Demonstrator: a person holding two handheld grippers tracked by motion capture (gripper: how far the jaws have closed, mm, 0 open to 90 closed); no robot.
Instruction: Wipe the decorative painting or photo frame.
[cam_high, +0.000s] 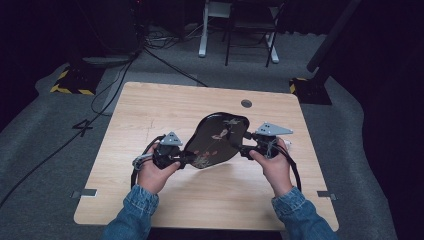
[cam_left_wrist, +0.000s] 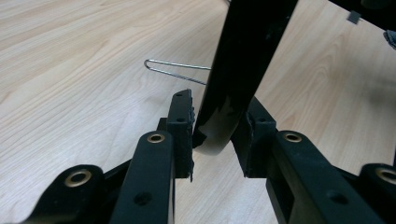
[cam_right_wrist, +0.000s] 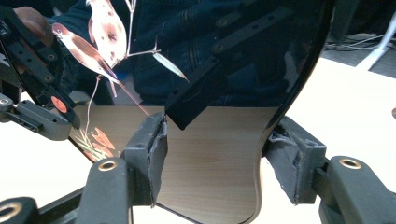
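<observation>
A glossy black lacquer tray (cam_high: 217, 140), painted with birds and red flowers, hangs tilted just above the wooden table (cam_high: 150, 110) between my two grippers. My left gripper (cam_high: 187, 159) is shut on its lower left rim. In the left gripper view both pads press the tray's dark edge (cam_left_wrist: 243, 56), so that gripper (cam_left_wrist: 215, 126) holds it clear of the tabletop. My right gripper (cam_high: 245, 150) grips the opposite rim. In the right gripper view its jaws (cam_right_wrist: 219, 144) straddle the mirror-like tray (cam_right_wrist: 224, 56), with the left pad (cam_right_wrist: 156, 144) against the shiny face.
A thin bent metal wire (cam_left_wrist: 177, 70) lies on the table behind the tray. A round grommet hole (cam_high: 246, 103) sits near the table's far edge. Cables (cam_high: 115, 85) run over the grey floor at the left, and a chair frame (cam_high: 250, 30) stands beyond the table.
</observation>
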